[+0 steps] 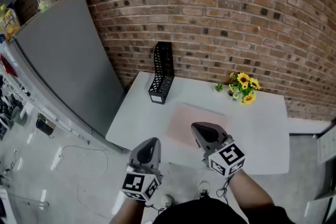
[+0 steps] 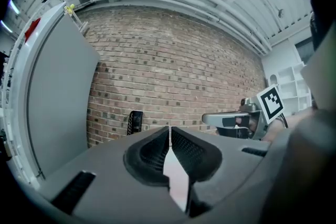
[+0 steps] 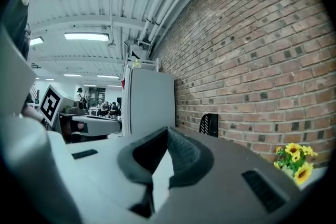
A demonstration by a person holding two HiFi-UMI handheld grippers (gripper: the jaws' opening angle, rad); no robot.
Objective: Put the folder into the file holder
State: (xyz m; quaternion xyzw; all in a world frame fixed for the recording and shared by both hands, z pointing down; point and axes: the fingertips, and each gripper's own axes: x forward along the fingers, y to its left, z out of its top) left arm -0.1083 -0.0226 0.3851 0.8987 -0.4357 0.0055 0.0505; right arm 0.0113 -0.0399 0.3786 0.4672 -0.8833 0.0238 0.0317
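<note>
Ahead of the jaws a brick wall (image 1: pixel 220 13) rises behind a white table (image 1: pixel 262 134); to their left stands a grey panel (image 1: pixel 63 60).

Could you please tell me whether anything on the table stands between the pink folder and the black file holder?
Nothing visible does. The pink folder lies flat mid-table, the file holder stands at the back left, and only bare table lies between them. The sunflowers sit far right.

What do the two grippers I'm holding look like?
Both the left gripper and right gripper have smooth grey wedge-shaped shells with dark ribbed pads. Each carries a white cube printed with black square markers. Your clothing is dark.
</note>
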